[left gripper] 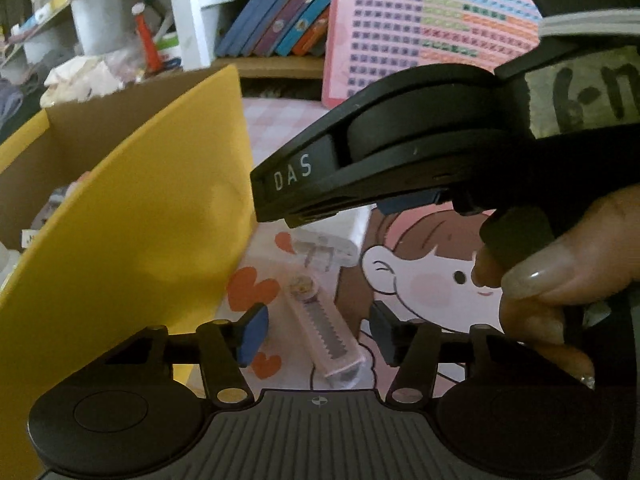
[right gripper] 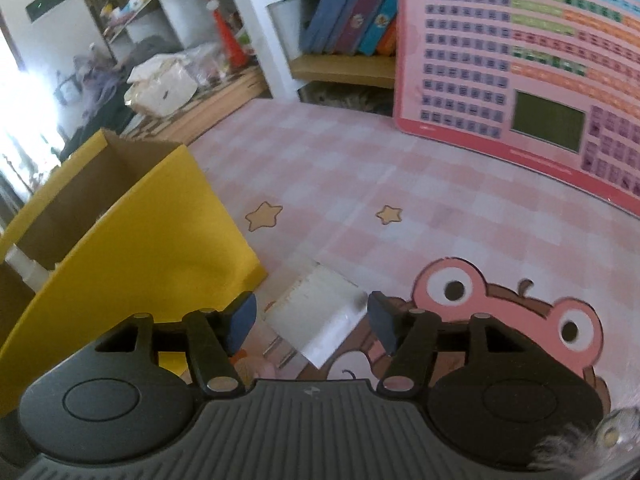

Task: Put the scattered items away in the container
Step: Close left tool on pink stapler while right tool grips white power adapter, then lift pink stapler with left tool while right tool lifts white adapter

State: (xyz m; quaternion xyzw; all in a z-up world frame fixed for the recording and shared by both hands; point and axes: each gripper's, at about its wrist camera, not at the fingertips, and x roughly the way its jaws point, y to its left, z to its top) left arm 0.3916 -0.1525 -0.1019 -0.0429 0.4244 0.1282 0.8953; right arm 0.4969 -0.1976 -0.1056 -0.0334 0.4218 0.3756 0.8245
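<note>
A yellow cardboard box (left gripper: 132, 216) stands open at the left; it also shows in the right wrist view (right gripper: 144, 256). My left gripper (left gripper: 316, 332) is open above a clear pink utility knife (left gripper: 328, 332) that lies on the mat between its fingers. My right gripper (right gripper: 312, 320) is open around a white plug adapter (right gripper: 316, 316) on the mat, prongs toward the camera, next to the box's corner. The right gripper's black body (left gripper: 400, 144) crosses the left wrist view above the adapter (left gripper: 324, 248).
A pink checked cartoon mat (right gripper: 360, 184) covers the table. A pink learning board (right gripper: 532, 64) leans at the back right. Shelves with books (right gripper: 356, 8) and clutter stand behind. Items lie inside the box (left gripper: 52, 208).
</note>
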